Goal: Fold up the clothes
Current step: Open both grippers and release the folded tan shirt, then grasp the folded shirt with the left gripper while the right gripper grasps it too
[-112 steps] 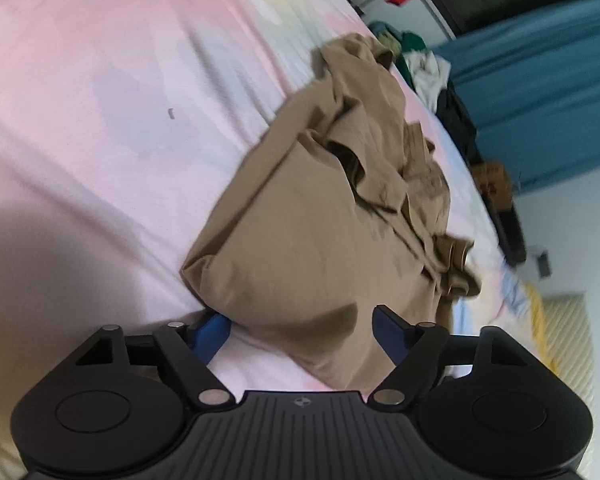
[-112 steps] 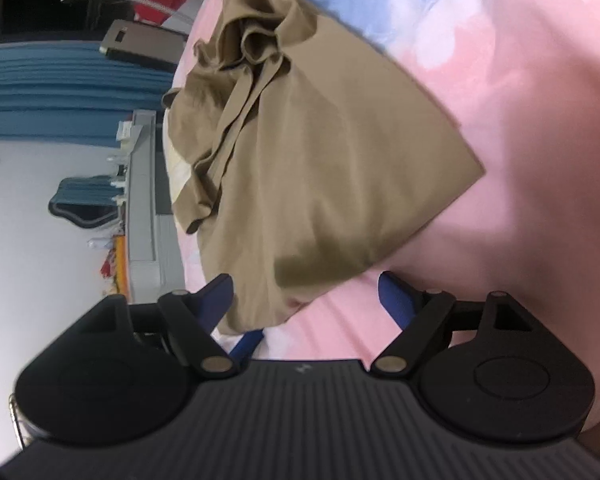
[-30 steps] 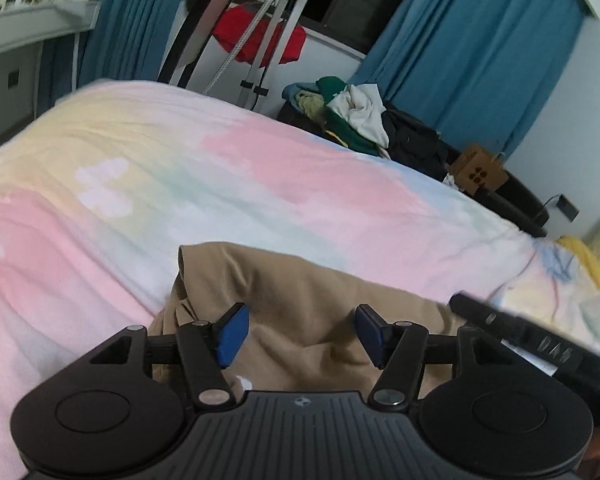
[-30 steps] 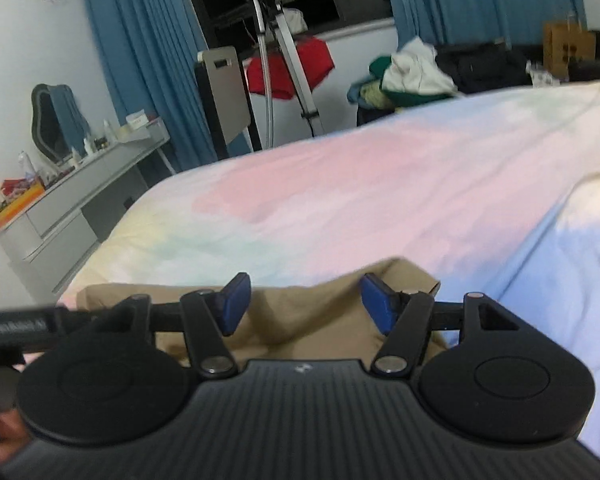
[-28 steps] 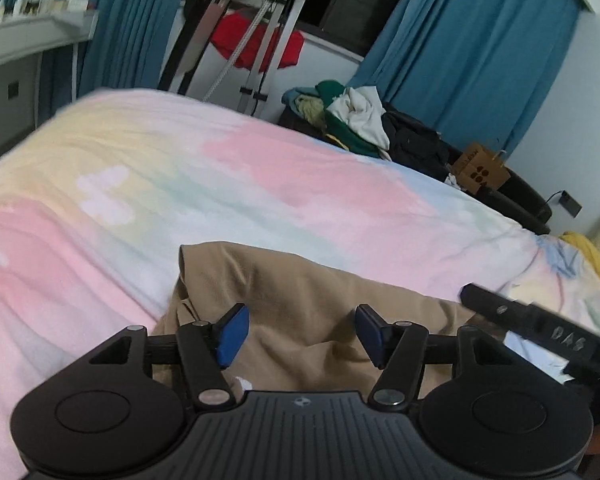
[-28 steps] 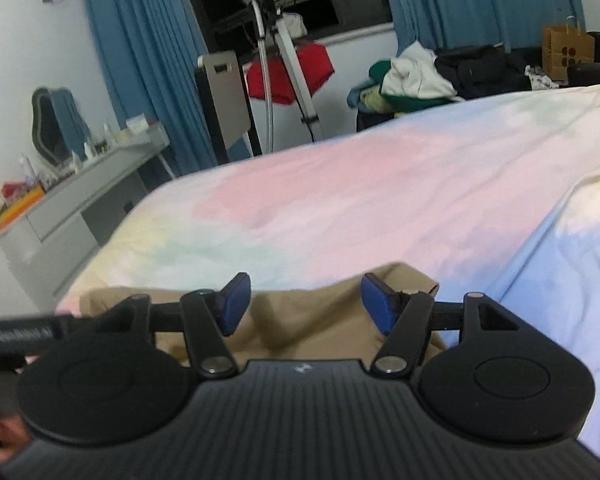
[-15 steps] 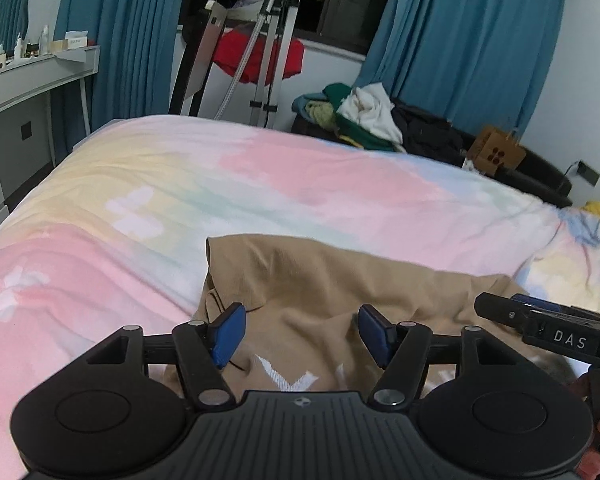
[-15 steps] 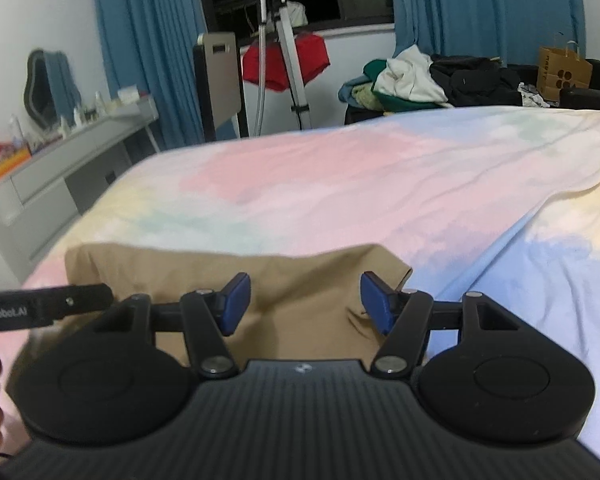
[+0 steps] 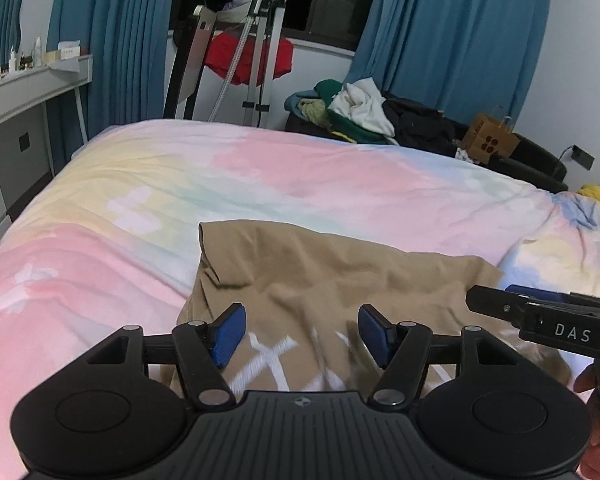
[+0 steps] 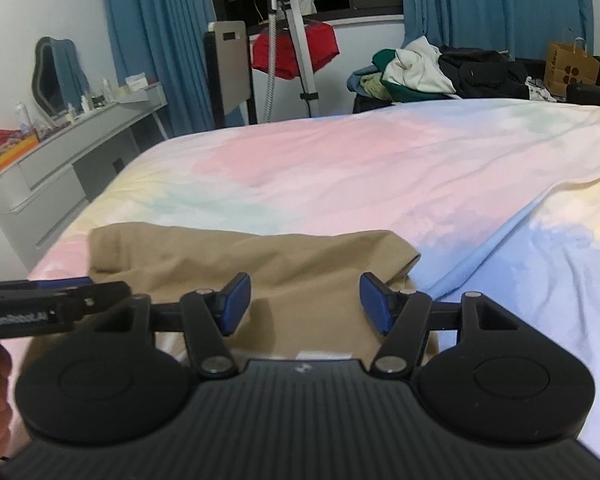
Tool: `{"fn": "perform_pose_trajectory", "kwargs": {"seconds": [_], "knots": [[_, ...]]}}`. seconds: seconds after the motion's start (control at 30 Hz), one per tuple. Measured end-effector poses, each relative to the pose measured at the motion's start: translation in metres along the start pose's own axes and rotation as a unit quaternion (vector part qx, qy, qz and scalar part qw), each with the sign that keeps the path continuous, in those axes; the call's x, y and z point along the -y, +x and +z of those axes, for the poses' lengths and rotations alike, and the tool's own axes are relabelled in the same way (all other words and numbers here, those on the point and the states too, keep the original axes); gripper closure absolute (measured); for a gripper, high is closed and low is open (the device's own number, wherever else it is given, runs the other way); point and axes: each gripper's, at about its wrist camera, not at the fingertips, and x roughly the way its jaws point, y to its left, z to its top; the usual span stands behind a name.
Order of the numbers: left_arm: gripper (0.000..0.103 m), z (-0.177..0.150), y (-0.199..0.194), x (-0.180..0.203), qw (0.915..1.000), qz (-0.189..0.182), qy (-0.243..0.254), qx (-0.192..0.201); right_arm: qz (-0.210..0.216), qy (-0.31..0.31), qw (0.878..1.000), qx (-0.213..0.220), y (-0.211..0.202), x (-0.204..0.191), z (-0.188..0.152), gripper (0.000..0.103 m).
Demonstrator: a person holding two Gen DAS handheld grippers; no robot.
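A tan garment [image 9: 324,276] with white marks on it lies spread on the pastel bed cover [image 9: 260,176], near its front edge. My left gripper [image 9: 300,334] is open and empty, just above the garment's near part. My right gripper [image 10: 302,302] is open and empty, over the same garment [image 10: 260,260] near its right side. The right gripper also shows at the right of the left wrist view [image 9: 540,316], and the left gripper at the left of the right wrist view [image 10: 52,300].
A grey dresser [image 10: 60,160] stands left of the bed. A clothes rack with a red garment [image 9: 248,60] stands behind it. A pile of clothes [image 9: 360,108] and a paper bag [image 9: 490,142] lie at the back right. Blue curtains cover the window.
Both grippers have drawn back and risen a little from the garment, so more of it shows, including the white marks. Both stay open.
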Motion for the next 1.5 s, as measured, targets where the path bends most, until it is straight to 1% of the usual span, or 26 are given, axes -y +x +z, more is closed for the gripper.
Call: {"fn": "perform_pose_trajectory", "kwargs": {"seconds": [0.07,0.17,0.37,0.43,0.5,0.57,0.63,0.7,0.73,0.77,0.8,0.83,0.9,0.93,1.0,1.07,1.17,1.23,1.27,1.3,1.33,1.37,1.4,1.43,1.47,1.5], "knots": [[0.038,-0.004,-0.008,0.003,1.0000,-0.001,0.004,0.001,0.008,-0.010,1.000,0.008,-0.015,-0.003,-0.004,0.040],[0.038,-0.010,-0.014,0.005,1.0000,0.000,0.005,-0.002,0.001,-0.022,1.000,0.000,-0.023,-0.008,-0.010,0.040],[0.038,-0.023,-0.027,0.009,0.9999,0.002,0.009,-0.008,-0.015,-0.015,0.999,-0.028,-0.017,-0.012,-0.028,0.040],[0.038,-0.027,-0.020,0.006,0.9998,0.006,0.009,-0.017,-0.021,-0.020,0.999,-0.031,-0.011,-0.012,-0.032,0.041],[0.038,-0.028,-0.021,0.001,0.9997,0.002,-0.009,-0.024,-0.022,-0.013,0.999,-0.032,-0.013,-0.011,-0.032,0.041],[0.038,-0.027,-0.030,-0.003,0.9993,-0.005,-0.028,-0.024,-0.024,-0.006,0.999,-0.029,-0.018,-0.010,-0.031,0.041],[0.038,-0.026,-0.044,-0.008,0.9978,-0.024,-0.057,-0.025,-0.023,-0.001,1.000,-0.022,-0.029,-0.010,-0.031,0.041],[0.036,-0.028,-0.058,-0.014,0.9933,-0.051,-0.100,-0.030,-0.020,0.006,1.000,-0.014,-0.038,-0.008,-0.029,0.041],[0.033,-0.031,-0.066,-0.017,0.9894,-0.065,-0.125,-0.033,-0.018,0.013,1.000,-0.011,-0.042,-0.007,-0.029,0.041],[0.031,-0.036,-0.071,-0.021,0.9834,-0.090,-0.153,-0.035,-0.017,0.022,1.000,-0.008,-0.046,-0.005,-0.028,0.041],[0.026,-0.040,-0.077,-0.025,0.9760,-0.115,-0.181,-0.037,-0.013,0.034,0.999,-0.005,-0.049,-0.003,-0.027,0.041],[0.024,-0.045,-0.082,-0.029,0.9673,-0.138,-0.209,-0.040,-0.009,0.046,0.999,-0.002,-0.051,0.000,-0.026,0.041],[0.024,-0.056,-0.079,-0.037,0.9479,-0.168,-0.264,-0.059,-0.001,0.064,0.998,0.003,-0.054,0.002,-0.024,0.041],[0.024,-0.061,-0.073,-0.041,0.9389,-0.176,-0.287,-0.072,0.001,0.070,0.998,0.006,-0.055,0.003,-0.022,0.041],[0.024,-0.070,-0.056,-0.047,0.9235,-0.181,-0.324,-0.098,0.006,0.087,0.996,0.008,-0.056,0.006,-0.021,0.041],[0.025,-0.080,-0.038,-0.055,0.9071,-0.180,-0.364,-0.112,0.013,0.108,0.994,0.007,-0.057,0.008,-0.021,0.041],[0.029,-0.096,-0.017,-0.075,0.8676,-0.177,-0.453,-0.103,0.034,0.147,0.989,0.005,-0.058,0.015,-0.021,0.040],[0.036,-0.101,-0.009,-0.086,0.8485,-0.174,-0.493,-0.084,0.071,0.203,0.977,-0.005,-0.057,0.023,-0.024,0.038],[0.037,-0.102,-0.007,-0.091,0.8428,-0.174,-0.504,-0.075,0.090,0.231,0.969,-0.010,-0.056,0.027,-0.025,0.038],[0.043,-0.102,-0.005,-0.095,0.8378,-0.174,-0.513,-0.069,0.121,0.271,0.955,-0.020,-0.053,0.031,-0.029,0.038],[0.052,-0.102,-0.004,-0.098,0.8329,-0.175,-0.521,-0.062,0.157,0.310,0.937,-0.034,-0.049,0.034,-0.034,0.039],[0.055,-0.102,-0.003,-0.100,0.8297,-0.179,-0.526,-0.056,0.191,0.341,0.919,-0.048,-0.043,0.033,-0.041,0.039],[0.059,-0.100,-0.004,-0.100,0.8320,-0.181,-0.522,-0.051,0.223,0.370,0.900,-0.063,-0.036,0.031,-0.048,0.039],[0.066,-0.097,-0.005,-0.097,0.8391,-0.182,-0.511,-0.045,0.254,0.397,0.878,-0.077,-0.030,0.028,-0.056,0.039],[0.069,-0.094,-0.006,-0.095,0.8460,-0.183,-0.499,-0.038,0.275,0.423,0.858,-0.094,-0.022,0.024,-0.065,0.039],[0.076,-0.090,-0.009,-0.092,0.8527,-0.185,-0.488,-0.030,0.285,0.436,0.847,-0.110,-0.015,0.019,-0.071,0.038]]}}
